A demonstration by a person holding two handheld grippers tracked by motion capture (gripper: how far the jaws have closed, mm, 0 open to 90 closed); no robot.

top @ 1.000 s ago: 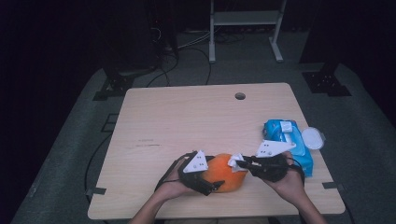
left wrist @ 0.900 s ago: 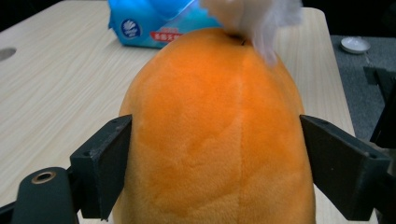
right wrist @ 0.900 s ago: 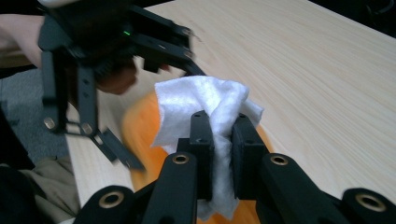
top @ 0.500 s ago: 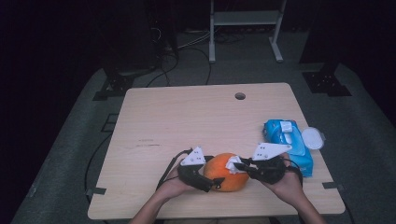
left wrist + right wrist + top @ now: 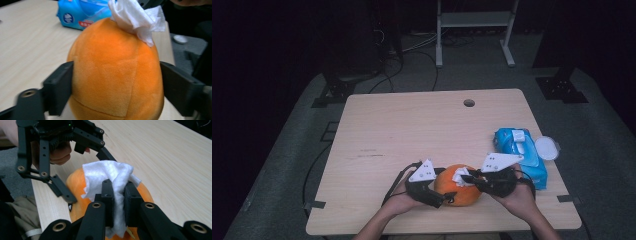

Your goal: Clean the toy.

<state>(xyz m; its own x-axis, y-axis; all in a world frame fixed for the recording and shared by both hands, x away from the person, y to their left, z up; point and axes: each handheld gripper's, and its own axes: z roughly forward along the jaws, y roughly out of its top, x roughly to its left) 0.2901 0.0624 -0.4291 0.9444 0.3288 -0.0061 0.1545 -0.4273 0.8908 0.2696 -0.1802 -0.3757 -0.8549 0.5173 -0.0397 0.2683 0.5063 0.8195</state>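
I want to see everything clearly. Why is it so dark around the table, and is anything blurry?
High view: light falls on the table, the room around stays black. Left gripper view: the orange plush toy is sharp, the blue wipes pack behind is soft.

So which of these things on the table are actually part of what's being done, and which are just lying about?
In use:
- orange plush ball, held between the left gripper jaws, which have just been closing
- white wipe, pinched by the right gripper against the ball's top

Lying about:
- blue wipes pack, probably the wipe's source
- round white lid beside the pack
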